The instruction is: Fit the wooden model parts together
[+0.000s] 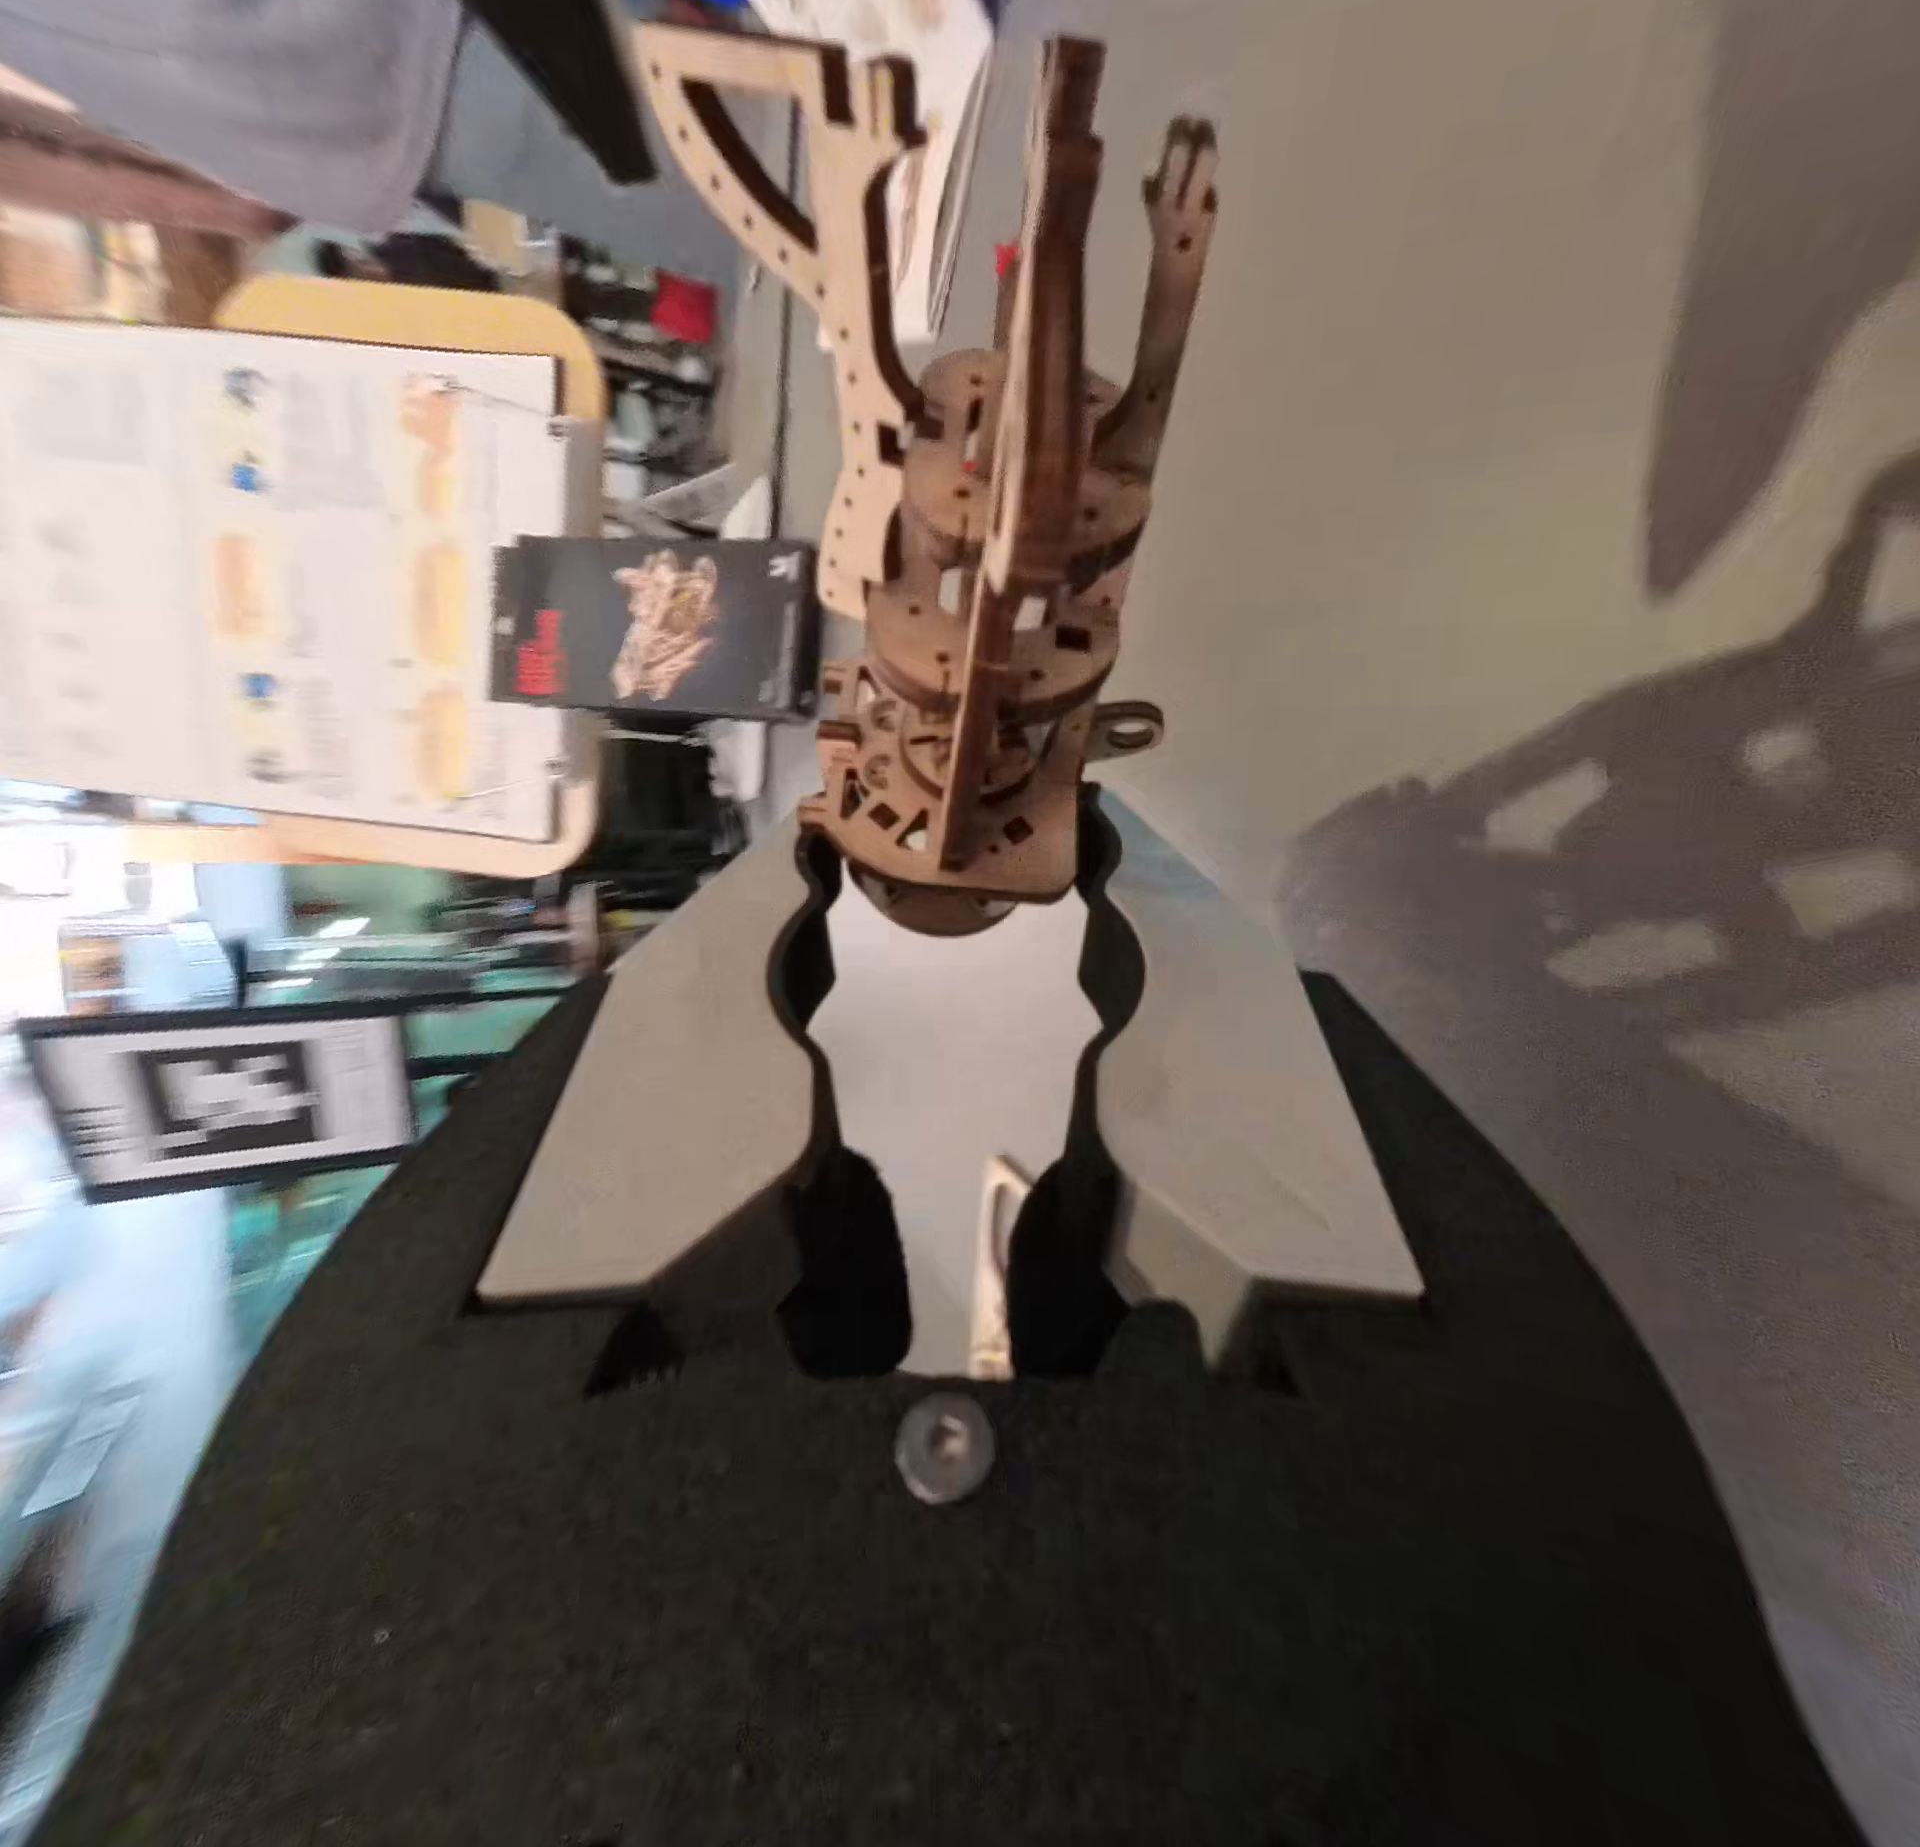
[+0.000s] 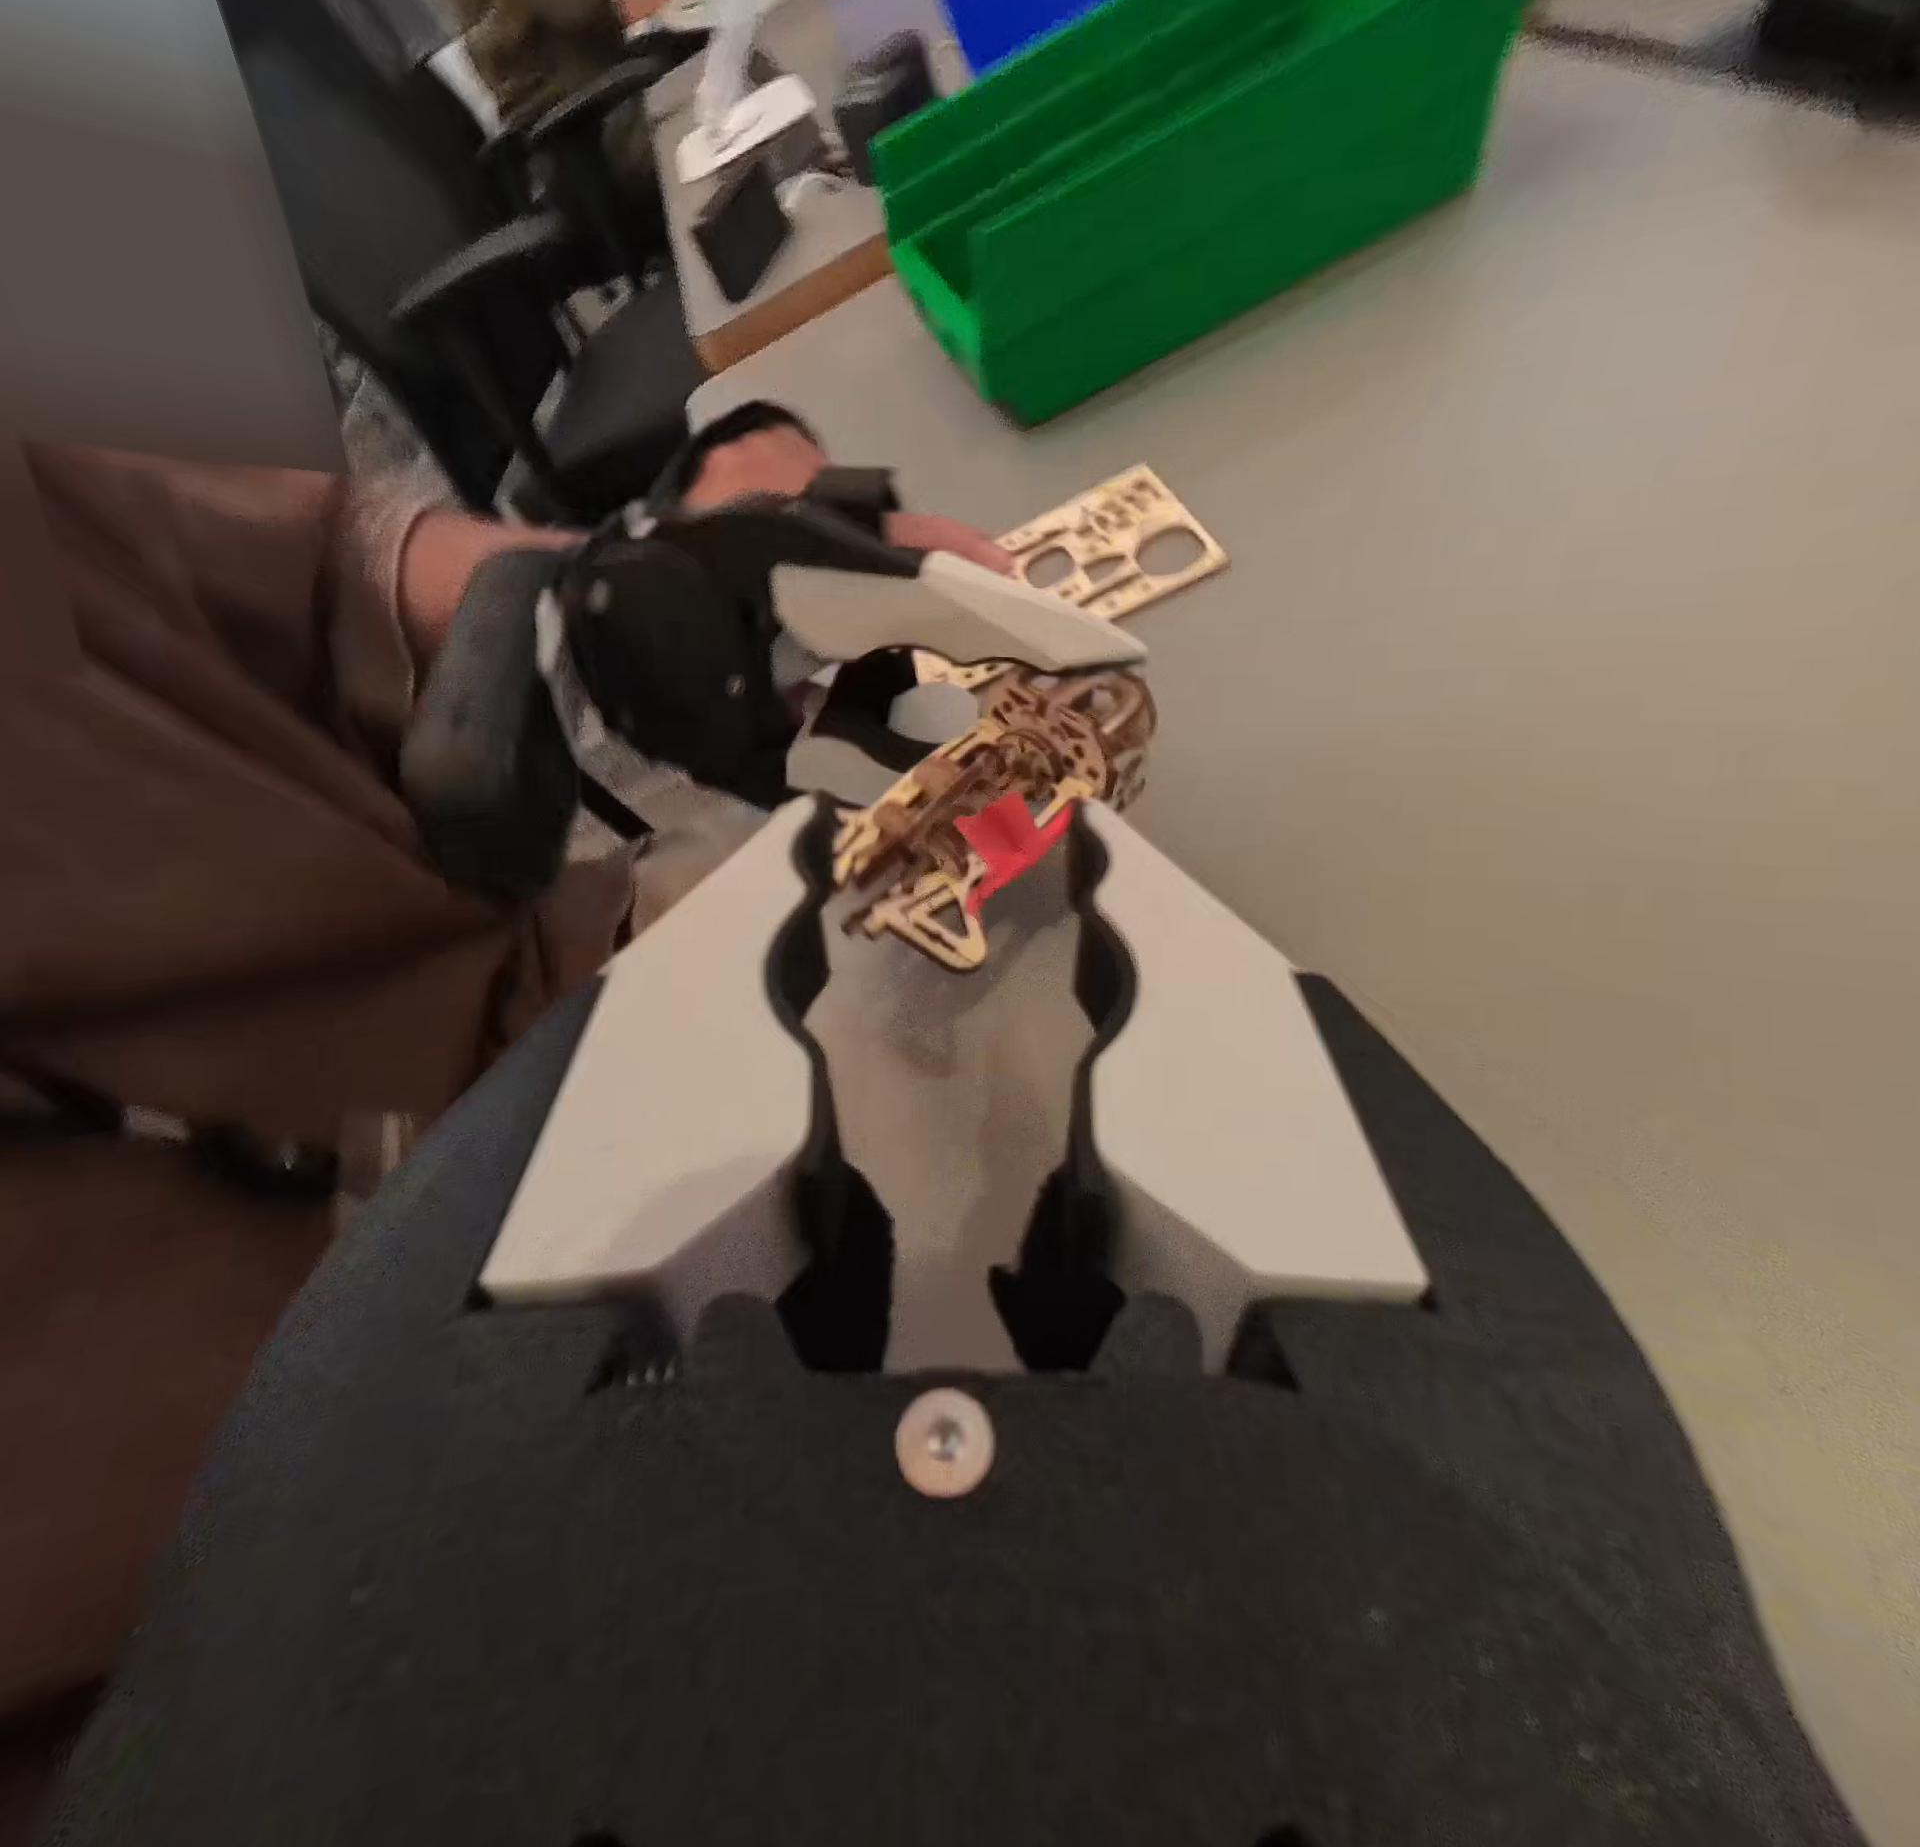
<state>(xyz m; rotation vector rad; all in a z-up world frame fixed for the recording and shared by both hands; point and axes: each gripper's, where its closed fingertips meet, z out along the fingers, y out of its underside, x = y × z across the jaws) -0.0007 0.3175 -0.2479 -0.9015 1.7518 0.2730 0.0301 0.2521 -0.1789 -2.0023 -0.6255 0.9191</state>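
Instruction sheet [image 1: 281,571] and kit box [image 1: 655,623]: propped at far left, behind the work.
Left gripper [image 1: 945,852]: fingers pinching the round base of the model [image 1: 977,592], held off the table [image 1: 1455,447].
Model: largely built, with stacked discs, ribs and arms slotted in; a red part [image 2: 1003,841] is fitted.
Right gripper [image 2: 951,852]: fingers spread at the model's free end; contact cannot be told.
Parts sheet [image 2: 1117,556]: flat on the table, mostly punched out, so probably few pieces remain.
Green bin [image 2: 1195,187]: far right.
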